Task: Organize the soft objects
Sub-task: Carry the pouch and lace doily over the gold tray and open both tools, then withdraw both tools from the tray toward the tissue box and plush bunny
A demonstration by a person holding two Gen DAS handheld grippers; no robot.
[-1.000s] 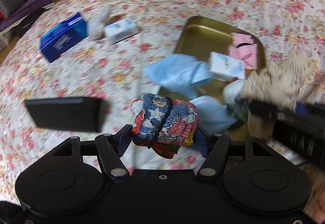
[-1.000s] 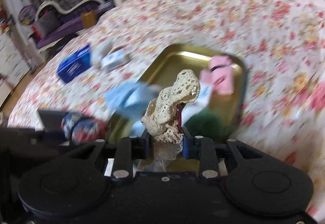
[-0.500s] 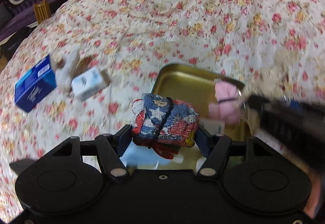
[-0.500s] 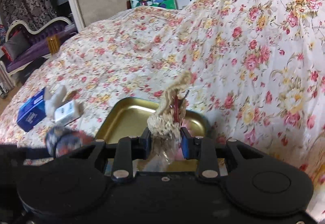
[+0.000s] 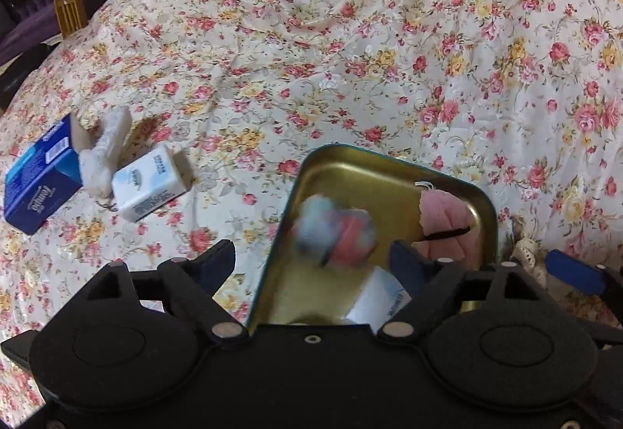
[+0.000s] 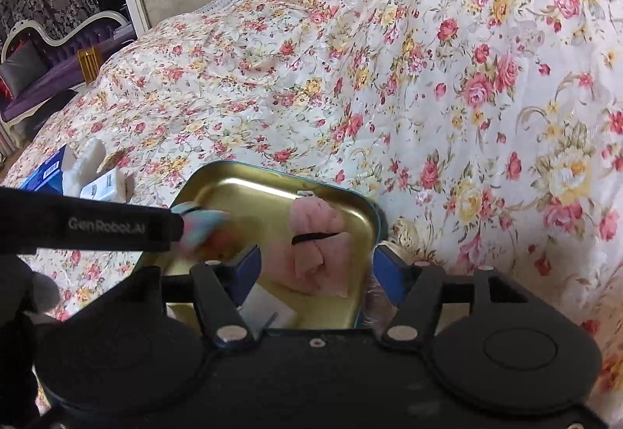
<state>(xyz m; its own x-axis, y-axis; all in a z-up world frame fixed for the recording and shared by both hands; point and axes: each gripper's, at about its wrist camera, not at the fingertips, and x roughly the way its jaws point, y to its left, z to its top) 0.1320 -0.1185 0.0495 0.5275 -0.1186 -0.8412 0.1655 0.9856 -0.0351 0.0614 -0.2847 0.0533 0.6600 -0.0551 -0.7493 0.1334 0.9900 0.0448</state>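
Over the gold metal tray on the flowered bedspread, both grippers release their loads. Left gripper: jaws have just been opening and now stand spread, with nothing pressed between the pads; the patterned red-and-blue cloth bundle shows as a motion-blurred mass beyond the fingertips, over the tray floor, apparently falling free. Right gripper: jaws have likewise just been opening and stand apart, gripping nothing; the cream lace piece is glimpsed in the left wrist view at the tray's right edge beside a blue pad, and whether it lies inside the rim or outside it cannot be told. Already in the tray: a pink cloth roll bound with a dark band, at the right end, and a white tissue packet at the near edge. Still on the bedspread, well apart from the tray: a blue tissue box, a white fluffy piece and a second white packet. To do the release well, judged from this view: keep both jaws wide until the cloth has dropped clear of the pads, check that the lace has landed inside the rim, then lift straight away without dragging the pink roll
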